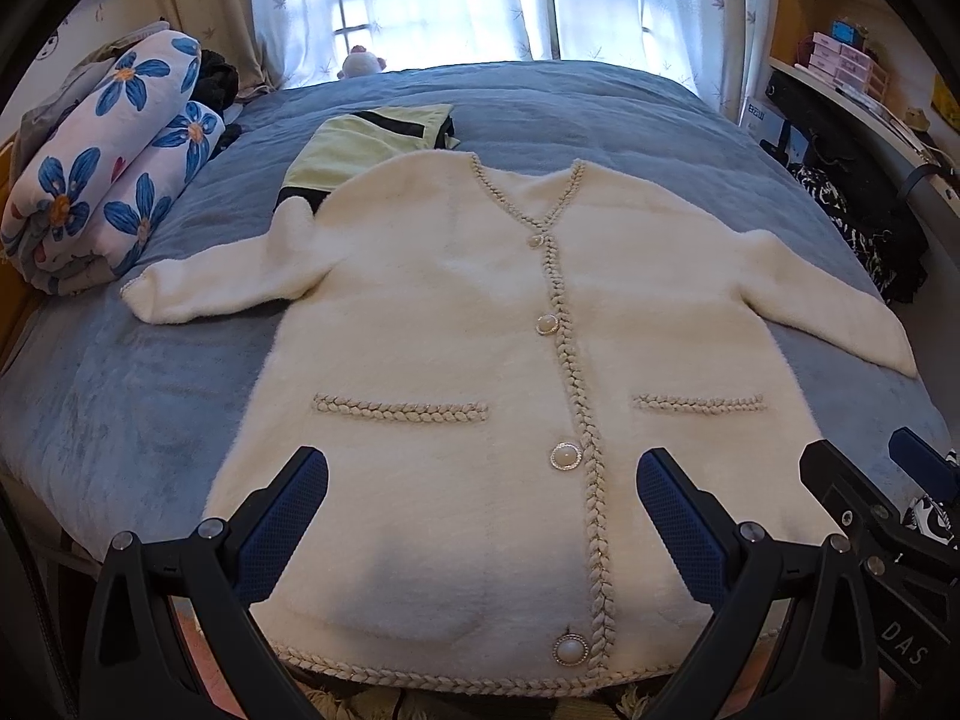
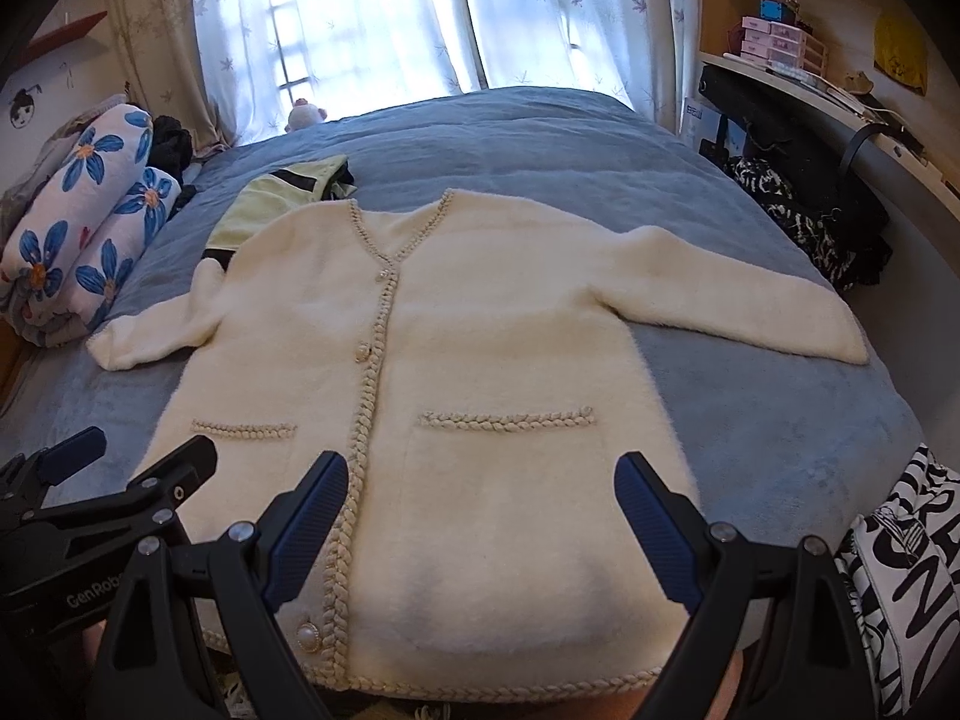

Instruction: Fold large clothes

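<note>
Cream fluffy cardigan with braided trim and pearl buttons lies flat, front up and buttoned, on the blue plush bed cover, hem toward us at the near bed edge. We hold both grippers low over the hem, pointing forward toward the collar. The left gripper sits over the button placket side; the right gripper sits over the pocket with the braided welt, just beside the left one, whose black frame shows at the left margin of the right wrist view.

Both sleeves spread outward: one ends near the rolled white blanket with blue flowers, the other reaches toward the far side edge of the bed. A folded pale green garment with black bands lies just beyond the collar, its near edge tucked under the cardigan's shoulder. Bare bed cover lies beyond it up to the white curtains. A black-and-white printed cloth hangs at the near right corner.

Both grippers are spread wide, blue pads apart, grasping nothing; whether the pads touch the fabric we cannot tell.
</note>
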A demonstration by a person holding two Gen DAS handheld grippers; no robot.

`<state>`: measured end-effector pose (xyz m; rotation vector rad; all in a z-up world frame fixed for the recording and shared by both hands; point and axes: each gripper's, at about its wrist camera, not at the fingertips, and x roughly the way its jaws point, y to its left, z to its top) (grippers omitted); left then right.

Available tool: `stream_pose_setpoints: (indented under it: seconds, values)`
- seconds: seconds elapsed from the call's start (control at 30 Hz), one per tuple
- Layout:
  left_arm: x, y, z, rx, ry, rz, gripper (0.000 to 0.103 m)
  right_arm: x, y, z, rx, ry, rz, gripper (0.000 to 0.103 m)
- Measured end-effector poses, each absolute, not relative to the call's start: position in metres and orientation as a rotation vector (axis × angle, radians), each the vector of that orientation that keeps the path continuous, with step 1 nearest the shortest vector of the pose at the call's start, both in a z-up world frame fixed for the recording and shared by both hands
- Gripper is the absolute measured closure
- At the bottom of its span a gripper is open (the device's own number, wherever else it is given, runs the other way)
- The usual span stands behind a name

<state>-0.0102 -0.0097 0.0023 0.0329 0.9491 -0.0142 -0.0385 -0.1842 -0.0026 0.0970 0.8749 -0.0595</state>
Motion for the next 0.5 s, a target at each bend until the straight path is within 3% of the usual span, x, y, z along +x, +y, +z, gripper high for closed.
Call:
stream_pose_setpoints:
  seconds: [0.5]
  values:
    - [-0.012,-0.017,0.021,0.027,0.875,-0.074,0.001,-0.043,-0.218,0.026,0.201,0.715,-0.034,0.012]
